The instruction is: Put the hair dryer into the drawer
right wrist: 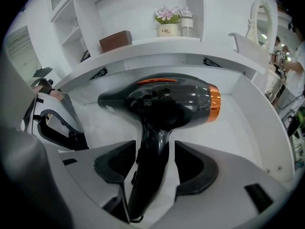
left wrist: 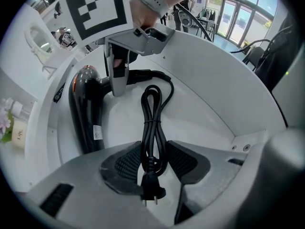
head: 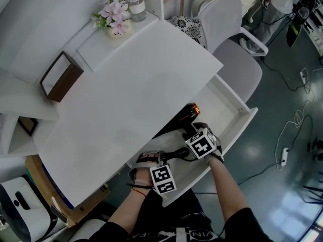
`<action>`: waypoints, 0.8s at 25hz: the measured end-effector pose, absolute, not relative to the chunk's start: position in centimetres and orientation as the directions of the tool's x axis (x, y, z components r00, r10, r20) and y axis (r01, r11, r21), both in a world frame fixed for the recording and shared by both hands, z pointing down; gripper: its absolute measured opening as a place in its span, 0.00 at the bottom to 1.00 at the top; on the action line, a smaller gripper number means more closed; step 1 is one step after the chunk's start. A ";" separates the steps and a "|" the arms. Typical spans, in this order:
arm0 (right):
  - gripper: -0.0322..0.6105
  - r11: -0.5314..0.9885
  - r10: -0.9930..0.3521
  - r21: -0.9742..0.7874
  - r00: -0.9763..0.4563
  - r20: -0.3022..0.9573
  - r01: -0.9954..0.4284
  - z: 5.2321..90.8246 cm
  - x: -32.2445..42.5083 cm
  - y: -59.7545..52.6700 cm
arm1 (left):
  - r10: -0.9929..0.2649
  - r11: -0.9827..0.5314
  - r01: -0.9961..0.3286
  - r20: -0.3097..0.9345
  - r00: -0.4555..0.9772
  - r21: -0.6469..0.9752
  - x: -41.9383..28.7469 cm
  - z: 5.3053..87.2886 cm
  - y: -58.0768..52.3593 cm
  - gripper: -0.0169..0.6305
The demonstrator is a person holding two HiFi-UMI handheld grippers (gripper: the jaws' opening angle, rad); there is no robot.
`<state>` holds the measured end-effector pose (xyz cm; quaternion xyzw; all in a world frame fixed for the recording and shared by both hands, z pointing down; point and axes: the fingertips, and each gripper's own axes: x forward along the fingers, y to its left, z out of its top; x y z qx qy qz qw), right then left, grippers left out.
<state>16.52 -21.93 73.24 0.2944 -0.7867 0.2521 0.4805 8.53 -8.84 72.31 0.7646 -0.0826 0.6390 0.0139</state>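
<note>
Two hand-held grippers point steeply down into an open white drawer [head: 237, 126], with the person's forearms at the bottom of the head view. The left gripper [left wrist: 153, 148] is nearest. Its jaws are closed on the bundled black cord [left wrist: 151, 120], which runs up between the ribbed pads. The plug [left wrist: 151, 193] hangs at the near end, closest to that gripper's camera.

Just to its right, the right gripper [right wrist: 155, 149] straddles the handle [right wrist: 151, 168] of the hair dryer [right wrist: 162, 101]. These jaws are spread wide. A strip of white drawer floor shows on each side of the handle, so the pads do not press on it.

The hair dryer lies on its side on the drawer floor. It is glossy black with an orange ring around one end, and its barrel lies across the drawer, partly tucked under the desk top [head: 136, 84]. Its cord trails along the drawer floor towards the left gripper.

Beyond the drawer, the white desk top is bare. At its far edge, a raised shelf holds a small pot of pink flowers [head: 115, 15]. A brown box [head: 60, 77] sits lower down to the left. A white chair [head: 237, 64] stands beside the desk on the right.
</note>
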 end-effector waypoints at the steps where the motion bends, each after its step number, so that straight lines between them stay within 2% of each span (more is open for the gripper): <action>1: 0.41 0.700 -0.223 -0.111 -0.363 0.905 -0.705 73.1 16.7 -21.9 | -0.105 -0.987 -0.142 0.980 0.170 -0.081 8.5 72.4 -8.8 0.30; 10: 0.41 0.698 -0.247 -0.094 -0.363 0.899 -0.710 71.6 17.3 -21.9 | -0.049 -0.990 -0.141 0.981 0.185 -0.023 8.5 72.7 -8.1 0.30; 20: 0.41 0.690 -0.266 -0.090 -0.368 0.891 -0.718 70.7 17.3 -21.2 | -0.087 -0.982 -0.183 0.976 0.199 -0.051 8.0 71.5 -8.8 0.32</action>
